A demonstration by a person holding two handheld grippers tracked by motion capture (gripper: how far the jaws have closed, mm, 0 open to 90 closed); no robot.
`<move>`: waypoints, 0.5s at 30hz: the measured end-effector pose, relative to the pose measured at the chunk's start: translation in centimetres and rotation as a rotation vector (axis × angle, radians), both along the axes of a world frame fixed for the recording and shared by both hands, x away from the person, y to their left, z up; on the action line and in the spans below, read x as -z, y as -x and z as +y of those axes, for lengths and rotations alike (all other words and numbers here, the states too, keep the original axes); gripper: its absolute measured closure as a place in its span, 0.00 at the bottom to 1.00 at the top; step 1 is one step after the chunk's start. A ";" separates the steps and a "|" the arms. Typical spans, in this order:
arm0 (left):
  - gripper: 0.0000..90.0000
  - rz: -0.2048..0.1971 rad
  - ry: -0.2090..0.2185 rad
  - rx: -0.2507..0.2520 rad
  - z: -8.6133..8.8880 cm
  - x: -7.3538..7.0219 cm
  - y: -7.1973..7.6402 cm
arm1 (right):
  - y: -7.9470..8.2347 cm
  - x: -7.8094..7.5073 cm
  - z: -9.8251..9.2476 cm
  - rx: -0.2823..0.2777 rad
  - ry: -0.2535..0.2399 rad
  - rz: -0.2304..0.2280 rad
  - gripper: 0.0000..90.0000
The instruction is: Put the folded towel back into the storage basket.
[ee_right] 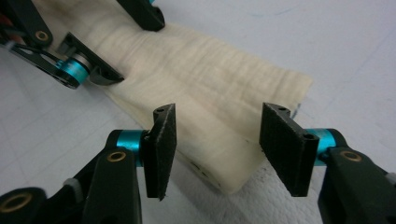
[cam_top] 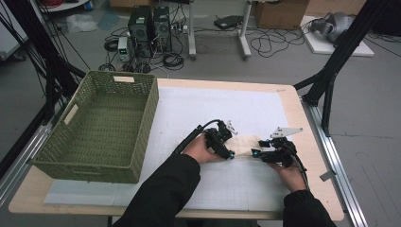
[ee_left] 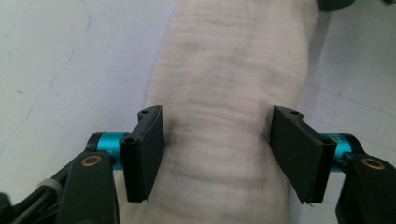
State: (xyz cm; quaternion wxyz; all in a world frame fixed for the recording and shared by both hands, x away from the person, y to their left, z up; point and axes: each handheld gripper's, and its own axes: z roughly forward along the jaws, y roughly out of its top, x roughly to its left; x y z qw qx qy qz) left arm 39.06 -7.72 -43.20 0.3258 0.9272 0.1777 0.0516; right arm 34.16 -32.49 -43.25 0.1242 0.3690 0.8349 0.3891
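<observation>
A cream folded cloth (cam_top: 246, 144) lies flat on the white mat, stretched between my two grippers. My left gripper (cam_top: 229, 144) stands over the cloth's left end. In the left gripper view the cloth (ee_left: 224, 70) runs away between the jaws, and the left gripper (ee_left: 217, 149) is open, its pads at the cloth's two long edges without pinching it. My right gripper (cam_top: 259, 152) hovers at the other end. In the right gripper view the right gripper (ee_right: 217, 149) is open over the cloth's (ee_right: 210, 79) near corner, and the left gripper (ee_right: 126, 42) straddles the cloth farther off.
A green woven basket (cam_top: 146, 123) stands on the left of the table, with nothing visible inside. The white gridded mat (cam_top: 213, 109) covers most of the wooden tabletop (cam_top: 302, 127). Beyond the table are computers, cables and black stand legs on the floor.
</observation>
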 end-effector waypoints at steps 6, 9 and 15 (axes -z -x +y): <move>0.54 -0.004 -0.005 -0.031 0.2 -0.2 -0.2 | 1.3 -1.0 -1.5 0.028 -0.035 -0.025 0.46; 0.60 -0.005 -0.001 -0.041 0.3 -0.2 -0.4 | 2.1 -1.4 -2.2 0.036 -0.044 -0.045 0.45; 0.64 -0.008 -0.007 -0.057 0.2 -0.3 -0.4 | 3.2 -1.8 -3.0 0.048 -0.061 -0.061 0.45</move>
